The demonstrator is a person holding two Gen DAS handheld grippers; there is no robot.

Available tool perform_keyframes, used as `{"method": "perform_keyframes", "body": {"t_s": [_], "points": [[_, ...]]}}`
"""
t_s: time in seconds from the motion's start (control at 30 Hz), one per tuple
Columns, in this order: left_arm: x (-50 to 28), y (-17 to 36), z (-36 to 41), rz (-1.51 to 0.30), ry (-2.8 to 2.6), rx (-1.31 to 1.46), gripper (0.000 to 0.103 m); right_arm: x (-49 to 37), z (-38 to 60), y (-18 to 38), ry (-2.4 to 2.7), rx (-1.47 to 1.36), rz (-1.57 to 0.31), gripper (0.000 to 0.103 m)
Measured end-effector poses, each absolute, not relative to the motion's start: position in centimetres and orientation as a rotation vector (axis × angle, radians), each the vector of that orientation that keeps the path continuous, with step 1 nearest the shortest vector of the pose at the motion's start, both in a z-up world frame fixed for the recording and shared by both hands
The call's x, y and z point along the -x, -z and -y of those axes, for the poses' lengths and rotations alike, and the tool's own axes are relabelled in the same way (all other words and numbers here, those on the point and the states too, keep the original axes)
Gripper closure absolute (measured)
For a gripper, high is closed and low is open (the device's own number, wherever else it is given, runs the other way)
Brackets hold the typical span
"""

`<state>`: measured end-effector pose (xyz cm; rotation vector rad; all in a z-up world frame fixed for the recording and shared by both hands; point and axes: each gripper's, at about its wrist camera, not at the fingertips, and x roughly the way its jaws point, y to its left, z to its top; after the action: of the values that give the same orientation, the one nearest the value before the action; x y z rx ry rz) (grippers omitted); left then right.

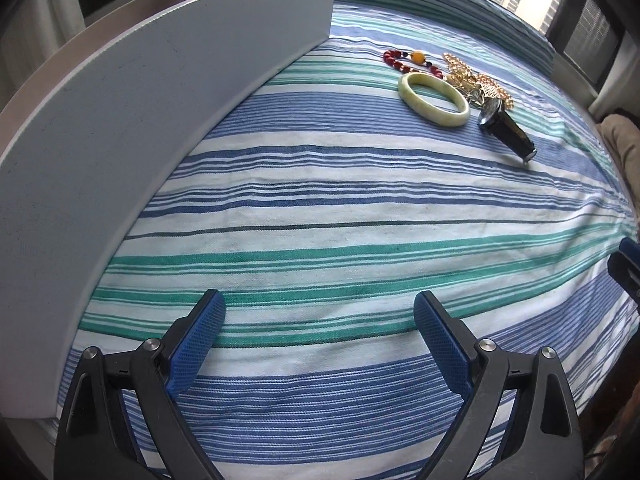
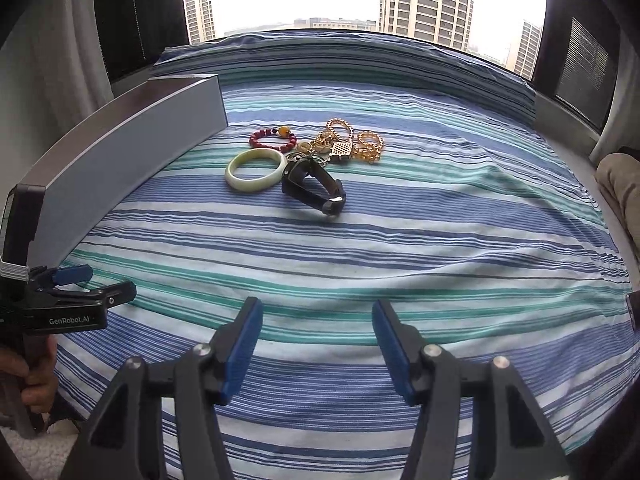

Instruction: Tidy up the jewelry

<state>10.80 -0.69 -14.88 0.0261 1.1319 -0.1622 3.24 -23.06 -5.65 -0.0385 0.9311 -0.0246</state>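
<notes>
A heap of jewelry lies far out on the striped bedsheet (image 1: pixel 320 208). A pale green bangle (image 1: pixel 433 98) (image 2: pixel 256 170) rests beside a red bead bracelet (image 1: pixel 404 62) (image 2: pixel 273 139) with an amber bead, gold chains (image 1: pixel 472 76) (image 2: pixel 352 142) and a black watch (image 1: pixel 506 126) (image 2: pixel 316 188). My left gripper (image 1: pixel 320 324) (image 2: pixel 86 280) hangs open low over the sheet, next to a grey box wall. My right gripper (image 2: pixel 318 332) is open too, nothing between its blue pads, well short of the jewelry.
A long grey box (image 1: pixel 120 120) (image 2: pixel 132 148) stands along the left side of the bed. A window with tower blocks (image 2: pixel 424 0) lies beyond the bed's far edge. A hand (image 2: pixel 28 380) holds the left gripper's handle. A beige cushion (image 2: pixel 620 184) sits at the right edge.
</notes>
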Motion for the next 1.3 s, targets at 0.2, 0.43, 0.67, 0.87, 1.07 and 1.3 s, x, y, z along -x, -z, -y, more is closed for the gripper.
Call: {"method": "perform_keyframes", "body": {"t_s": [0.2,0.43,0.67,0.87,1.07,1.3], "points": [[-10.8,15.1,1.2,-1.127,0.166,-0.072,0.005,-3.1,22.7,5.7,0.018,0.036,-0.937,0.045],[-10.7,15.5,1.4,-1.137,0.169,-0.115,0.000,-2.9,22.6,5.7,0.015,0.031,-0.935,0.045],[-10.6,15.5,1.5,-1.137,0.176,-0.123,0.000,-2.8,22.5,5.6,0.013,0.028,-0.936,0.045],[-10.8,15.7,1.5,-1.148,0.181,-0.128,0.000,-2.7,22.3,5.8,0.006,0.027,-0.948,0.045],[-11.2,15.9,1.8,-1.158,0.187,-0.131,0.000,-2.7,22.0,6.0,0.001,0.031,-0.955,0.045],[-10.8,14.6,1.1,-1.148,0.229,-0.049,0.001,-2.7,22.0,6.2,0.001,0.032,-0.964,0.045]]}}
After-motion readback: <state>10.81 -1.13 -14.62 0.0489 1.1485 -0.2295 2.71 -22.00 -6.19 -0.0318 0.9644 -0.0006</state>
